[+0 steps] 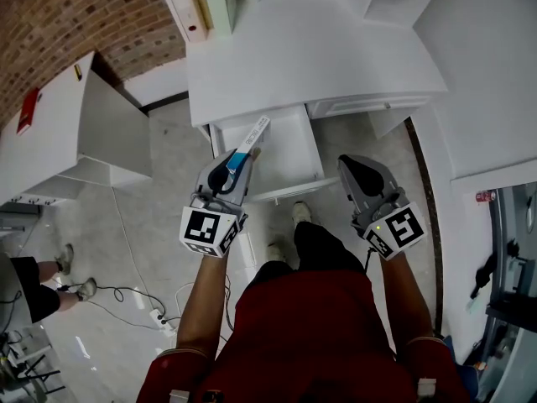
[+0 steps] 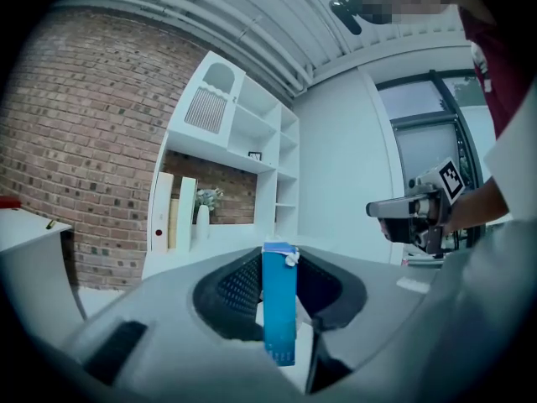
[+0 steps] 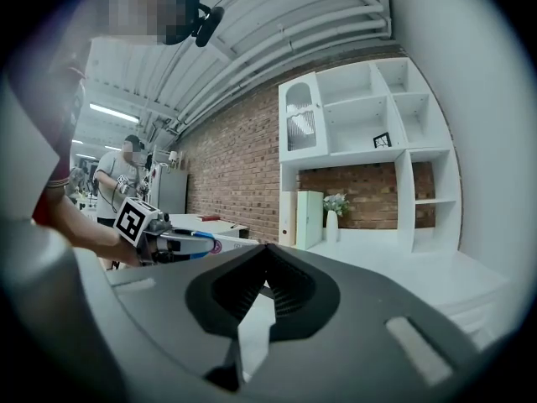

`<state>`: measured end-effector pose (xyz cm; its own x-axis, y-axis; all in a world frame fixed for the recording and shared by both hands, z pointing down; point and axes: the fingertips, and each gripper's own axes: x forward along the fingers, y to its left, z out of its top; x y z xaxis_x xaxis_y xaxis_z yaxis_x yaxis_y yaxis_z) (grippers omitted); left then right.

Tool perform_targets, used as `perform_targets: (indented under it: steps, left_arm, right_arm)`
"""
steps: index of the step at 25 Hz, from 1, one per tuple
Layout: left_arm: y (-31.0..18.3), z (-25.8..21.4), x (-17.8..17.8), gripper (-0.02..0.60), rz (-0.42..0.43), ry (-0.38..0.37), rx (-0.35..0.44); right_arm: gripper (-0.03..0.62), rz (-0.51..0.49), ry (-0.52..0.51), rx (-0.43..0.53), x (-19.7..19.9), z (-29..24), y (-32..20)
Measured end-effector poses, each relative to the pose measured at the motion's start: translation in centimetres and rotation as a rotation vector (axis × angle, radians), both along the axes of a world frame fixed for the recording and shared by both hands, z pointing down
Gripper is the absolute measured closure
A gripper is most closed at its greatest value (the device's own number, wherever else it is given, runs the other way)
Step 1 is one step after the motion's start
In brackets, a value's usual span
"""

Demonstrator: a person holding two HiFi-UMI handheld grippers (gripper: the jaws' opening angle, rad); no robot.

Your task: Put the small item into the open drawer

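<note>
Carton (image 1: 258, 130): slim, smooth blue box with a white end, at centre frame over the open white drawer (image 1: 294, 162).
Left gripper (image 1: 245, 158): pinching the carton, angled up-right.
Right gripper (image 1: 346, 164): tips pressed together, empty, centre-right.

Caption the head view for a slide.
Left tongs hold a slim blue box over the open drawer; right tongs, shut, hang alongside.

Red short-sleeved shirt (image 1: 310, 334) (black trousers (image 1: 323, 246))
</note>
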<state>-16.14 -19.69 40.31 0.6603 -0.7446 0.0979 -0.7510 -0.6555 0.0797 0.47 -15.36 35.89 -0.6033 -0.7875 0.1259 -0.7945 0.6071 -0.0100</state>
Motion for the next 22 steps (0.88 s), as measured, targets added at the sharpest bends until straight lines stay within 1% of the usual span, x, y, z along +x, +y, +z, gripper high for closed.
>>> perform_targets:
  steps: [7,12,15,18,22]
  left_arm:
    - [-4.6,4.7,4.0,0.491,0.026,-0.099,-0.065]
    - [-7.7,9.2,6.3,0.491,0.036,-0.160,-0.130]
    - [-9.2,12.2,7.1,0.491,0.039,-0.194,-0.174]
    - [-10.6,14.9,7.5,0.491,0.044,-0.227,-0.214]
    - [-12.2,17.7,7.9,0.491,0.048,-0.260,-0.257]
  right_arm:
    - [0.582,-0.025,0.014,-0.035,2.5,2.7,-4.9]
    - [0.582,-0.026,0.022,-0.070,4.9,4.5,-7.9]
    - [0.582,-0.025,0.028,-0.092,6.0,5.7,-9.2]
    - [0.582,-0.023,0.025,-0.090,6.7,6.3,-10.8]
    - [0.582,-0.019,0.037,-0.128,7.9,7.9,-12.1]
